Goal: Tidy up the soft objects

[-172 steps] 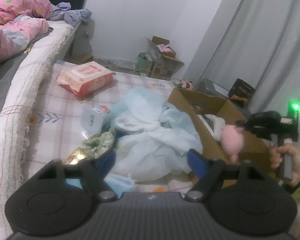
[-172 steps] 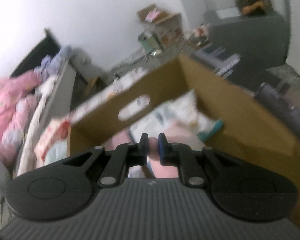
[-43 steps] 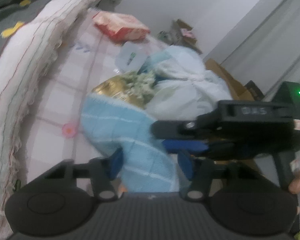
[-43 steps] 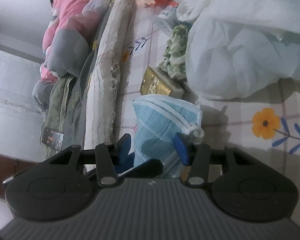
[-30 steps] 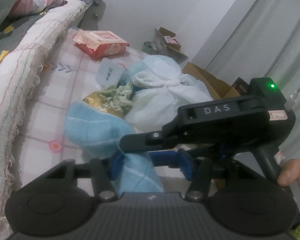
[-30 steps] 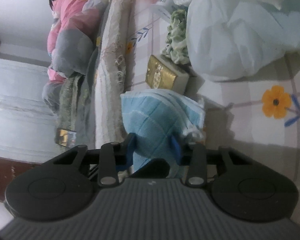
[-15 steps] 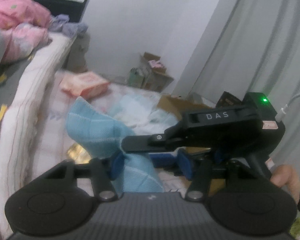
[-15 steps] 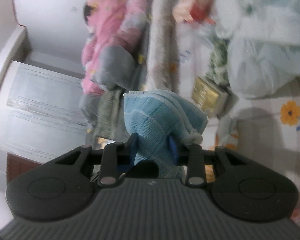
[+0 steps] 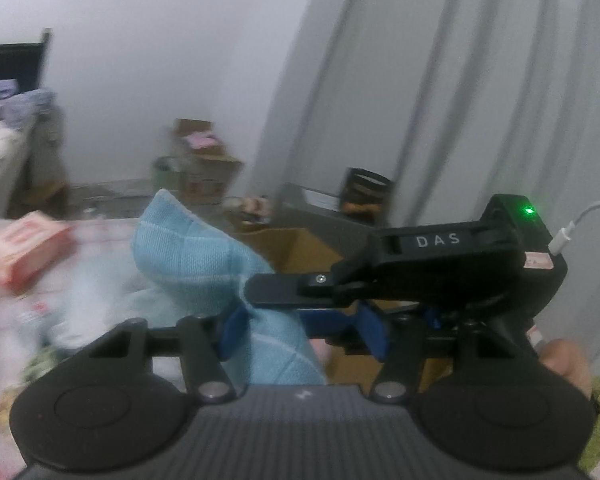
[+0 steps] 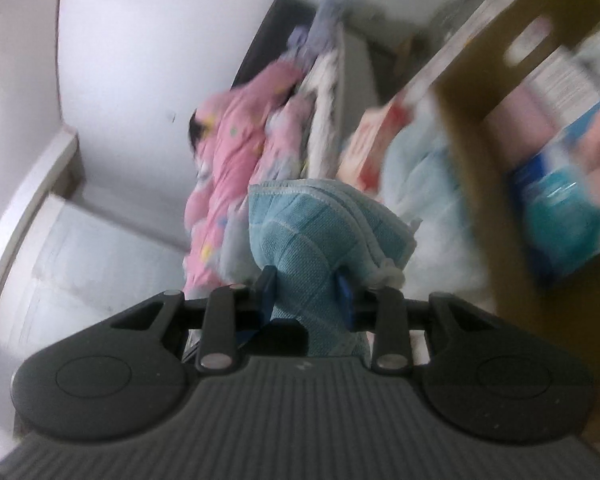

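A light blue folded cloth [image 9: 204, 264] is held up in the air; it also fills the middle of the right wrist view [image 10: 320, 232]. My right gripper [image 10: 306, 296] is shut on the cloth; its black body [image 9: 440, 268] crosses in front of my left gripper. My left gripper [image 9: 304, 330] has its blue fingers [image 9: 232, 330] spread wide around the cloth and the right gripper's tip. A brown cardboard box [image 10: 476, 128] is at the right, with packets and something pink inside; it shows behind the cloth in the left wrist view [image 9: 284, 244].
A pink wipes pack [image 9: 24, 252] and pale blue plastic bags [image 10: 428, 184] lie on the checked mat. The bed with pink bedding [image 10: 236, 148] is at the left. Grey curtains [image 9: 460, 100] hang at the right. More boxes [image 9: 200, 160] stand by the far wall.
Both grippers have lifted the blue cloth off the mat and swung right toward the cardboard box. The right gripper closed on it about a second ago and holds it.
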Demonstrator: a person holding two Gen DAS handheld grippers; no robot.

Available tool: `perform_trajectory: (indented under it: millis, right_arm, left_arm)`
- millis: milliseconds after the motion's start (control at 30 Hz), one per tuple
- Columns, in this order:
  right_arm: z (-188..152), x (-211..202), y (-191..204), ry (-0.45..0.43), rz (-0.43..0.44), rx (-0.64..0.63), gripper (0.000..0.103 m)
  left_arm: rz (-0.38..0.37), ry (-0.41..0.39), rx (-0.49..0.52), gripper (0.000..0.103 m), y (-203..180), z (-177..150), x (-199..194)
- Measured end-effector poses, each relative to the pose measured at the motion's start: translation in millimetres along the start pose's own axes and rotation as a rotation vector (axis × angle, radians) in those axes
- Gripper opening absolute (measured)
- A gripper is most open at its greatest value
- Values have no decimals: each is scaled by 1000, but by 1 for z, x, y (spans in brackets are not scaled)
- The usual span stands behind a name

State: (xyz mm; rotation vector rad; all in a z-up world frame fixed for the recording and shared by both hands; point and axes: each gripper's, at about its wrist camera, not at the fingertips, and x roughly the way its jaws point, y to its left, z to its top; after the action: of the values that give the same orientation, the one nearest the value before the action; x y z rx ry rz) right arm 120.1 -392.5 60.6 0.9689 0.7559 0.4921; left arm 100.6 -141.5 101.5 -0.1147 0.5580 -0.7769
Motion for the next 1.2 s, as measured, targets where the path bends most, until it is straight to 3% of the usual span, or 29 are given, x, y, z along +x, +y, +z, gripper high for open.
perform_trajectory:
  millis: [200, 333, 633, 867, 1200]
  right_arm:
    - [36, -53, -57, -84, -97, 59, 30]
    - [55, -64, -93, -111, -160, 94, 28]
    - [89, -73, -133, -163, -432, -32, 29]
    - [97, -78, -144, -208, -574, -110, 29]
    - [79, -107, -122, -265, -510, -95, 29]
  left_arm:
    - [-80, 84, 38, 60, -37, 7, 89]
    - [-95, 146, 51, 59, -46, 6, 145]
    - [-98, 293, 43, 59, -45, -3, 230]
    - [-57, 348, 15, 63, -33, -10, 247]
    - [-7, 276, -18, 70, -15, 17, 189]
